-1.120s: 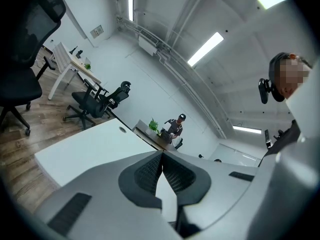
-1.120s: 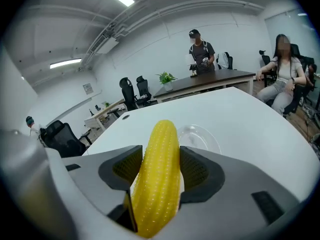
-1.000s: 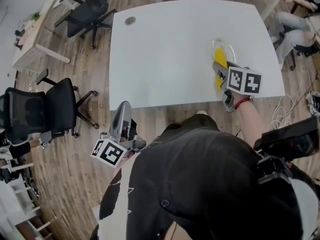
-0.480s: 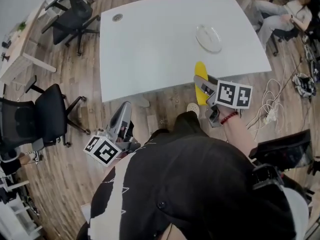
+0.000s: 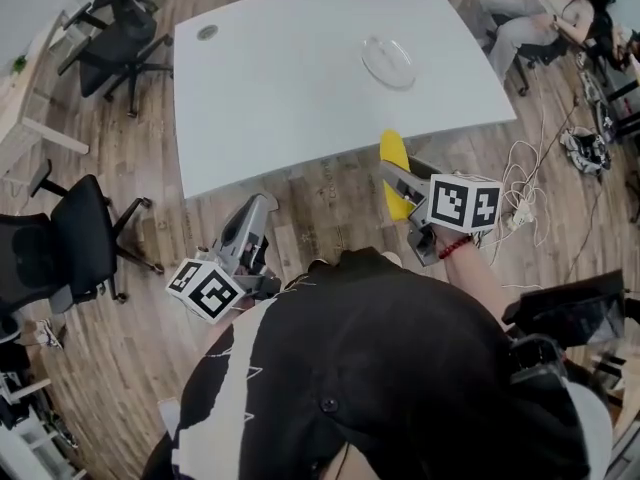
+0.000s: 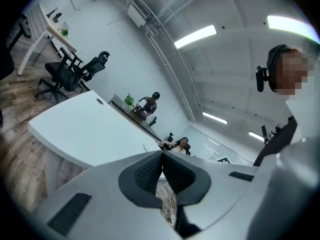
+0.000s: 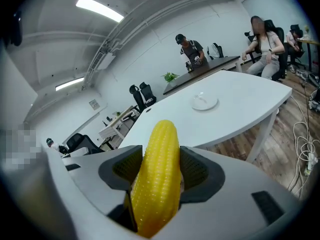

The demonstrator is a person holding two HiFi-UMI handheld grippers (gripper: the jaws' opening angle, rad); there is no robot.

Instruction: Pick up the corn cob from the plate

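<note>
My right gripper [image 7: 159,171] is shut on the yellow corn cob [image 7: 157,176], which stands up between the pads with its tip pointing ahead. In the head view the corn cob [image 5: 394,158] and right gripper [image 5: 400,180] hang over the wood floor, off the near edge of the white table [image 5: 290,78]. The empty clear plate [image 5: 389,61] lies on the table; the same plate [image 7: 204,102] shows small in the right gripper view. My left gripper [image 5: 258,208] is low at the left over the floor, its jaws shut with nothing between them [image 6: 161,170].
Black office chairs [image 5: 115,23] stand at the far left and another chair [image 5: 55,243] at the left. Cables [image 5: 535,183] lie on the floor at the right. A seated person [image 5: 535,13] is at the far right, and another person [image 7: 190,49] stands behind the table.
The right gripper has carried the corn cob off the plate and back past the table's near edge. The plate is left empty. The left gripper has shifted a little.
</note>
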